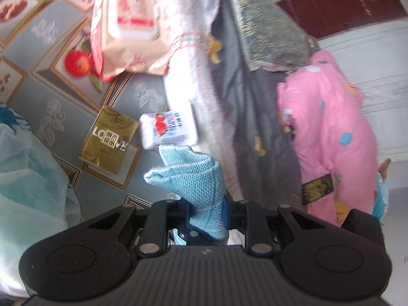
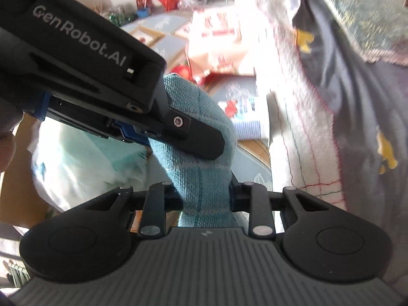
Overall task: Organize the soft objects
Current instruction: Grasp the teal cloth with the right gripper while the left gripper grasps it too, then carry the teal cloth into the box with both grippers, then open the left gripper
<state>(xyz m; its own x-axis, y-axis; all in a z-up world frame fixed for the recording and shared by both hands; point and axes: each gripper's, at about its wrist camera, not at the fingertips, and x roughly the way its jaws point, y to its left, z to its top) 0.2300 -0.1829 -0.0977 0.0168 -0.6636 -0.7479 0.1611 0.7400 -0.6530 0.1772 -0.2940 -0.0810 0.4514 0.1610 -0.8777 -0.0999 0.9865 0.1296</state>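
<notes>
Blue cloth [image 1: 193, 178] bunched, held clear above the patterned surface [image 1: 51, 107]. Left claw [image 1: 204, 211] and right claw [image 2: 206, 199] both pinch it. Judgement: draw claws apart evenly to flatten; avoid snagging gold box [image 1: 109, 140].

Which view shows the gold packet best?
The left wrist view: the gold packet lies in plain sight on the patterned tablecloth, left of the light blue cloth. The right wrist view does not show it.
</notes>
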